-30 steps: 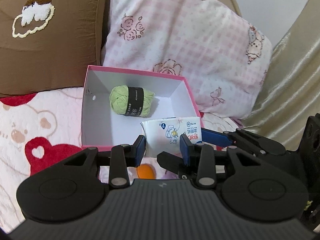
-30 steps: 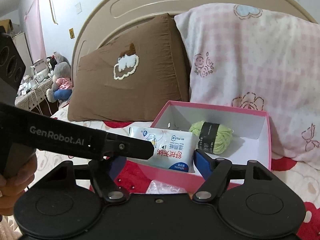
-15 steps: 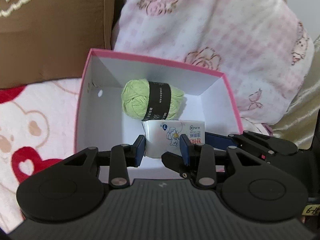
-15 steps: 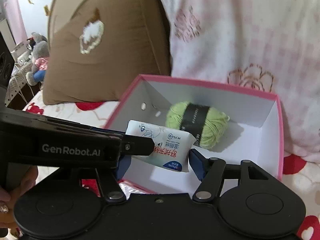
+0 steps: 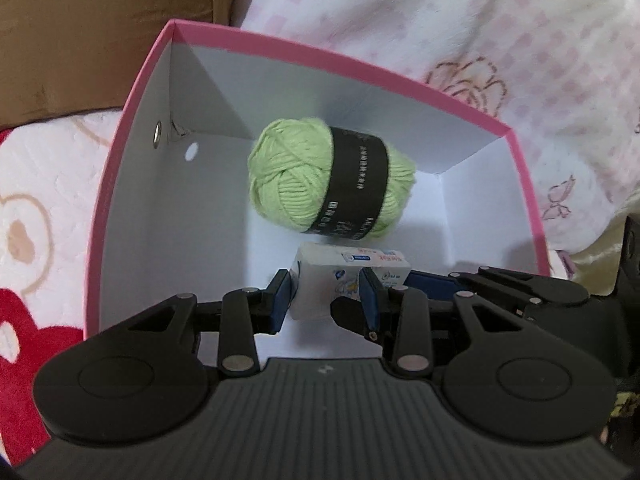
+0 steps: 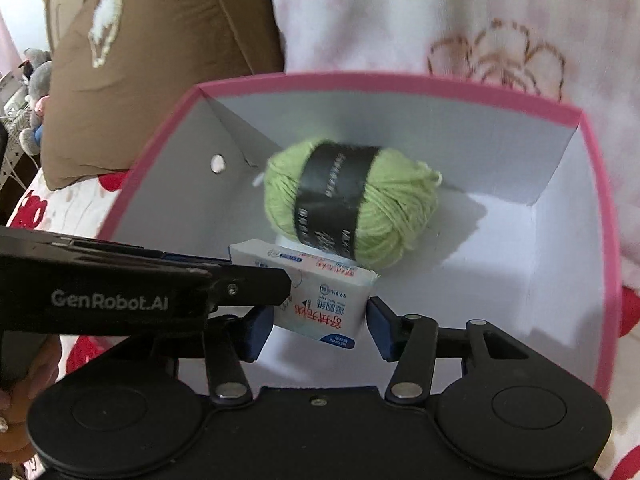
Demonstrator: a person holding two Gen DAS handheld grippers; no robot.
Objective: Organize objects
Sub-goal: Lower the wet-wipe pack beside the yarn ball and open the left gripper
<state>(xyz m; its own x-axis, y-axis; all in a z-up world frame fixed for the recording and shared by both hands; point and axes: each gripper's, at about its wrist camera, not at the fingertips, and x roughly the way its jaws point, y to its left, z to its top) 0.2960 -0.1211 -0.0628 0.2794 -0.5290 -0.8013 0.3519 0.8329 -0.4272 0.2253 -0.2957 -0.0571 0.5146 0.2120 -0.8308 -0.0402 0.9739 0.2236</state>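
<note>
A pink box (image 5: 152, 240) with white inner walls lies on the bed and holds a green yarn ball (image 5: 332, 188) with a black band. Just in front of the yarn, low inside the box, hangs a white wet-wipe packet (image 5: 352, 268). My left gripper (image 5: 325, 294) is shut on it. In the right wrist view the packet (image 6: 324, 304) sits between the fingers of my right gripper (image 6: 318, 322). Those jaws are closing, with a thin gap still showing at each pad. The left gripper's black finger (image 6: 120, 296) reaches in from the left, over the box (image 6: 440, 132) and near the yarn (image 6: 352, 204).
A brown pillow (image 5: 80, 40) and a pink checked pillow (image 5: 440, 20) stand right behind the box. A bear-and-heart blanket (image 5: 40, 200) covers the bed to the left. A person's hand (image 6: 16, 420) holds the left gripper. Plush toys (image 6: 36, 92) sit far left.
Both grippers came down and forward with the packet, from above the box's front edge to inside it beside the yarn. The right jaws narrowed around the packet.
</note>
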